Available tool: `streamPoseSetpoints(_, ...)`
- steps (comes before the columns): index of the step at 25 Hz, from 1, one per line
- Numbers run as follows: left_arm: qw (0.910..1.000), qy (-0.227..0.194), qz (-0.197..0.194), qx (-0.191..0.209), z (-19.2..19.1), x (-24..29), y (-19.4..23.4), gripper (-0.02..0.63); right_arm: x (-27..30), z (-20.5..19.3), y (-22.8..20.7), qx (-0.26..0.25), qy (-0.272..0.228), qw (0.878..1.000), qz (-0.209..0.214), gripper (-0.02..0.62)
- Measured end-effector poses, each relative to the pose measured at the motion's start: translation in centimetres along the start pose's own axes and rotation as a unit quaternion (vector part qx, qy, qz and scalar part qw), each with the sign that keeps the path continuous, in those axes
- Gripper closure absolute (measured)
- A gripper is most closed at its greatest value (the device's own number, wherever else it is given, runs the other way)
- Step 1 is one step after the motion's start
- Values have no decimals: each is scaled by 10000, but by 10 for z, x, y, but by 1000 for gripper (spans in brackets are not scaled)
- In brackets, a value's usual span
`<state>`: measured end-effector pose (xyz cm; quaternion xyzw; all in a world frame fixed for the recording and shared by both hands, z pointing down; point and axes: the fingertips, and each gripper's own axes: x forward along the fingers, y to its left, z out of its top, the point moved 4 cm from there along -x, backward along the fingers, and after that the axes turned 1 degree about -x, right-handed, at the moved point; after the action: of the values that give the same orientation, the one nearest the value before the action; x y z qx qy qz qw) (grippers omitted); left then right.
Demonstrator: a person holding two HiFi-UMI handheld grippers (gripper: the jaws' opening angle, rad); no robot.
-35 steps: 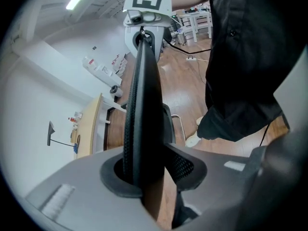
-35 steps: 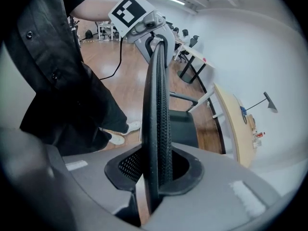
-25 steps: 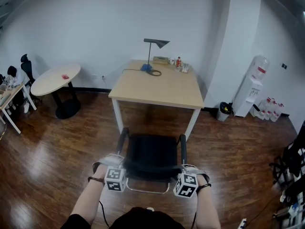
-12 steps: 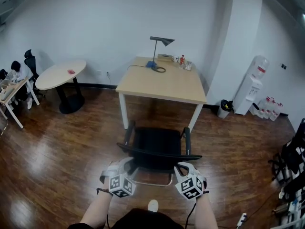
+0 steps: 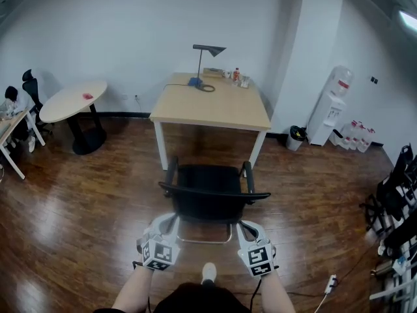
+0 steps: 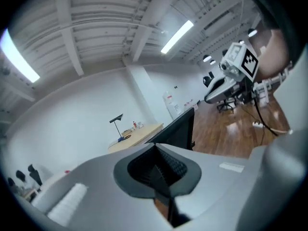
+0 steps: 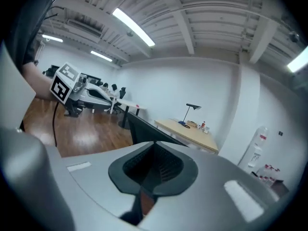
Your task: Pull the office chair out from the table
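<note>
The black office chair (image 5: 212, 201) stands on the wood floor, clear of the light wooden table (image 5: 208, 106), its backrest toward me. My left gripper (image 5: 169, 223) hovers just behind the backrest's left end without touching it. My right gripper (image 5: 247, 228) hovers the same way behind the right end. In the left gripper view the left gripper (image 6: 159, 174) has its jaws together on nothing, with the chair's back (image 6: 178, 131) ahead. In the right gripper view the right gripper (image 7: 151, 170) is likewise shut and empty, and the chair (image 7: 144, 131) lies beyond it.
A desk lamp (image 5: 207, 51) and small bottles stand at the table's far edge. A round white table (image 5: 71, 101) is at the left, a water dispenser (image 5: 329, 113) and bin (image 5: 296, 135) at the right. Black chairs (image 5: 391, 201) crowd the right edge.
Both grippers have let go of the chair's backrest, drawn back toward me, rolled, and shut. The chair now stands free in front of them.
</note>
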<state>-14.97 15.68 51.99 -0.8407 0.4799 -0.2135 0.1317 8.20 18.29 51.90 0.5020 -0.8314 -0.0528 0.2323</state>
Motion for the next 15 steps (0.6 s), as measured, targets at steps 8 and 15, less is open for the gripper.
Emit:
streamPoseSetpoints(8, 9940, -882, 389, -514, 23, -53, 12, 604, -39, 16, 24, 236, -563, 9978, -249, 581)
streamPoseSetpoints(15, 9700, -1529, 442, -1836, 28, -105, 8, 604, -80, 6, 32, 1180, -956, 9877, -363, 581)
